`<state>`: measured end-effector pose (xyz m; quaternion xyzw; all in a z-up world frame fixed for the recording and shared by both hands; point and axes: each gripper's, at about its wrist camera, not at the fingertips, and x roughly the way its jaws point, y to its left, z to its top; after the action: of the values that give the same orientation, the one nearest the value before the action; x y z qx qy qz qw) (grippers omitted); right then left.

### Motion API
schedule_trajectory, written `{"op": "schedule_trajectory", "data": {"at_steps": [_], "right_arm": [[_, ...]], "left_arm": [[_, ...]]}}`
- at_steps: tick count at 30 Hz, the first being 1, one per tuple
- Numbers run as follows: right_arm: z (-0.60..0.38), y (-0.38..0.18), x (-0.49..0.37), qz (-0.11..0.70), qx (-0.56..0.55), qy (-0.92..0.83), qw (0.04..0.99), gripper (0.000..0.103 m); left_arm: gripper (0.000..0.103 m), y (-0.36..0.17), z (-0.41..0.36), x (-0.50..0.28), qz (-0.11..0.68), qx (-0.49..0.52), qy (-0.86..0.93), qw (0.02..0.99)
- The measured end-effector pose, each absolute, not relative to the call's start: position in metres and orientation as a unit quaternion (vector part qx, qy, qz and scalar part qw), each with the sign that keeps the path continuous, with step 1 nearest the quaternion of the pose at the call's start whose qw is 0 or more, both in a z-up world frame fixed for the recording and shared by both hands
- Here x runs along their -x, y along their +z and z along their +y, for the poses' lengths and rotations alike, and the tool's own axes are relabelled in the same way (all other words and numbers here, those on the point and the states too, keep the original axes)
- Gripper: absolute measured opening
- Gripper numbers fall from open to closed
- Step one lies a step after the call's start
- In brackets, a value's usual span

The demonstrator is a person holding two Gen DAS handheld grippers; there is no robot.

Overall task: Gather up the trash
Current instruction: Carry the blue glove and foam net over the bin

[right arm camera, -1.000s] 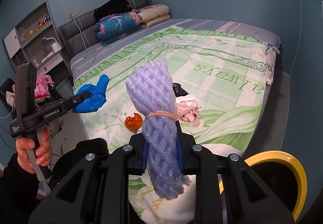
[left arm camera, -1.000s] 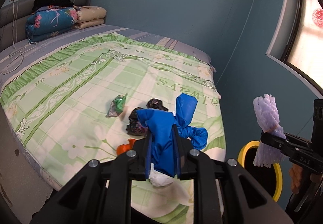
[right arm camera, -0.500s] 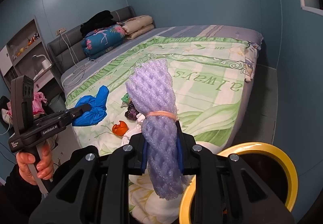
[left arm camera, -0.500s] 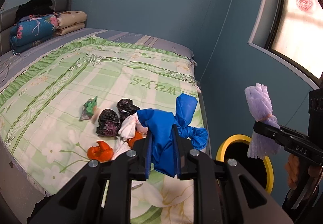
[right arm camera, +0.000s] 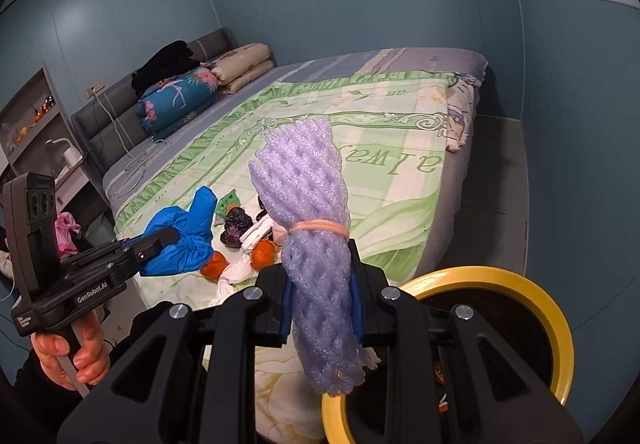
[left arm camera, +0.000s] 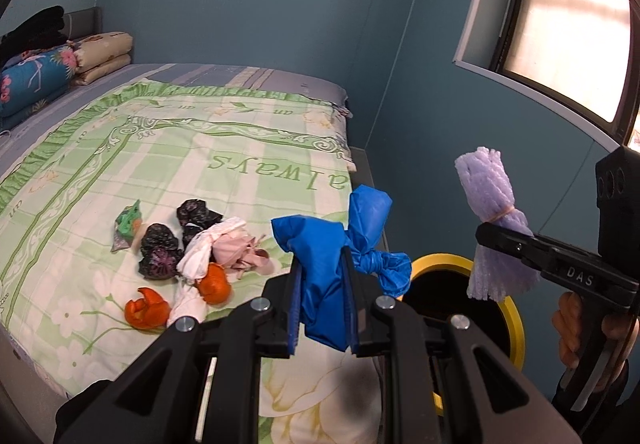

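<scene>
My left gripper (left arm camera: 322,298) is shut on a knotted blue plastic bag (left arm camera: 340,256), held over the near corner of the bed. My right gripper (right arm camera: 322,308) is shut on a purple foam net roll (right arm camera: 312,228) bound with a rubber band. It hangs above the yellow-rimmed bin (right arm camera: 556,328), whose dark mouth sits just right of it. In the left wrist view the foam roll (left arm camera: 494,222) hovers over the bin (left arm camera: 514,324). On the green bedspread (left arm camera: 180,164) lie orange peels (left arm camera: 146,310), two black wads (left arm camera: 160,250), white and pink tissue (left arm camera: 228,244) and a green wrapper (left arm camera: 128,224).
Folded quilts and pillows (right arm camera: 180,96) are stacked at the headboard. Shelves (right arm camera: 28,120) stand left of the bed. A window (left arm camera: 568,24) is set in the blue wall at right. Grey floor (right arm camera: 496,180) runs between bed and wall. A person's hand (right arm camera: 68,352) grips the left handle.
Both grippers have swung right along the bed's edge with their loads. The yellow bin has come further into view, now right under the foam roll.
</scene>
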<state>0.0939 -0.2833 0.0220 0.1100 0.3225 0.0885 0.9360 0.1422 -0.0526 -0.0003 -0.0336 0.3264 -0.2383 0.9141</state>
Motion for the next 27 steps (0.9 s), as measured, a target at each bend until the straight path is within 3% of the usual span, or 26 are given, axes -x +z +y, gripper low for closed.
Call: {"op": "schedule_trajectory", "data": {"at_steps": [27], "right_arm": [[-0.355, -0.013, -0.098, 0.351, -0.176, 0.003, 0.920, 0.023]], "left_arm": [[0.016, -0.040, -0.153, -0.139, 0.378, -0.037, -0.305, 0.873]]}}
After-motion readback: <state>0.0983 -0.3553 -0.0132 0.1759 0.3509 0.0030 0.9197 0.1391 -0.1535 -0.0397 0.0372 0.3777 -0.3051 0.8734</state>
